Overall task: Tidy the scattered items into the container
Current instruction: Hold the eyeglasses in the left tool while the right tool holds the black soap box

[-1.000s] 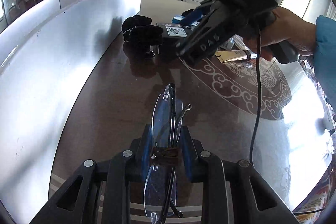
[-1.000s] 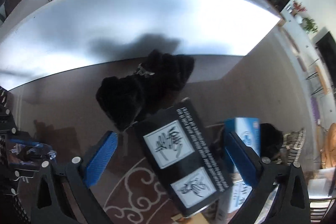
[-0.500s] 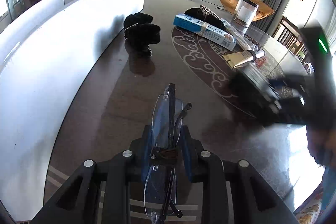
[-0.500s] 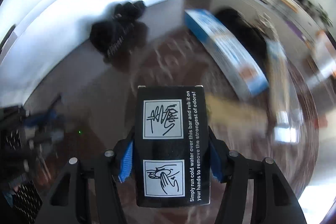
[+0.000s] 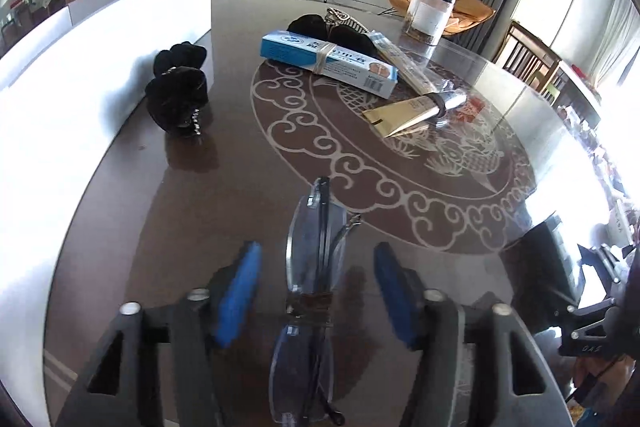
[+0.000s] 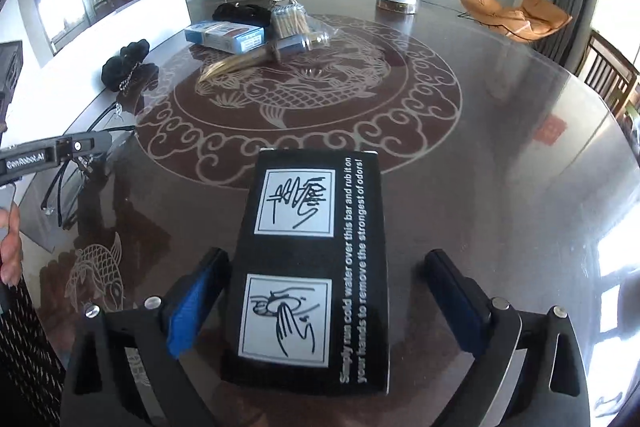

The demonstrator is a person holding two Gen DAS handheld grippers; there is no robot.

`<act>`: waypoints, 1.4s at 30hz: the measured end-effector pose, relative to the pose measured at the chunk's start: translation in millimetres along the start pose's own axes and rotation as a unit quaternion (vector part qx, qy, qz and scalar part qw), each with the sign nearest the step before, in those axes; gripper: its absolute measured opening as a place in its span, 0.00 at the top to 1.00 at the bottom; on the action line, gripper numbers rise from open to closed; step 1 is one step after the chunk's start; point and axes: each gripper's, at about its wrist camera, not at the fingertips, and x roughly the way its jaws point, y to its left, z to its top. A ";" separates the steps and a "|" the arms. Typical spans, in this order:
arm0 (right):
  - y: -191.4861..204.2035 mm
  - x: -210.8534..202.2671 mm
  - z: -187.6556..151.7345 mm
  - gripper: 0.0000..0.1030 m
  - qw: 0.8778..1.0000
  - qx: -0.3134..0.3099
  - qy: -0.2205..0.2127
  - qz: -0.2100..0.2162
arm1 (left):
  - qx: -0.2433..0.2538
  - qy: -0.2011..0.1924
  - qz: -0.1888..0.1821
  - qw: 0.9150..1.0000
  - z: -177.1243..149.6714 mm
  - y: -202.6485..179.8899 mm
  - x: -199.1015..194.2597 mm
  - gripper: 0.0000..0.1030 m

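Left gripper point(image 5: 316, 291) jaws spread wide; folded glasses point(image 5: 310, 307) seen between the blue pads, touched by neither, lying on the glass table point(image 5: 460, 131). Right gripper point(image 6: 316, 303) jaws also wide, black card box point(image 6: 312, 267) lying between them, ungripped. Beyond the glasses: black hair clips point(image 5: 176, 99) left by the white board point(image 5: 80, 67), blue box point(image 5: 328, 63), gold tube point(image 5: 408, 111), clear jar point(image 5: 428, 13) farthest.

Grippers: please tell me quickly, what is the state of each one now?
Left gripper: open; the folded glasses sit loose between its jaws.
Right gripper: open; the black box lies between its jaws, not clamped.
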 end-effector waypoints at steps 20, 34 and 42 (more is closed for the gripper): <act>9.7 17.7 14.9 0.00 1.000 0.009 -0.003 -0.011 | 0.057 -0.001 0.045 0.997 -6.5 -12.7 12.1 0.00; 9.3 17.4 14.6 0.00 1.000 0.009 -0.003 -0.011 | 0.055 -0.005 0.048 0.997 -7.4 -14.6 12.5 0.00; 9.4 17.7 14.5 0.00 1.000 0.009 -0.003 -0.011 | 0.055 -0.005 0.048 0.997 -7.7 -14.6 12.7 0.00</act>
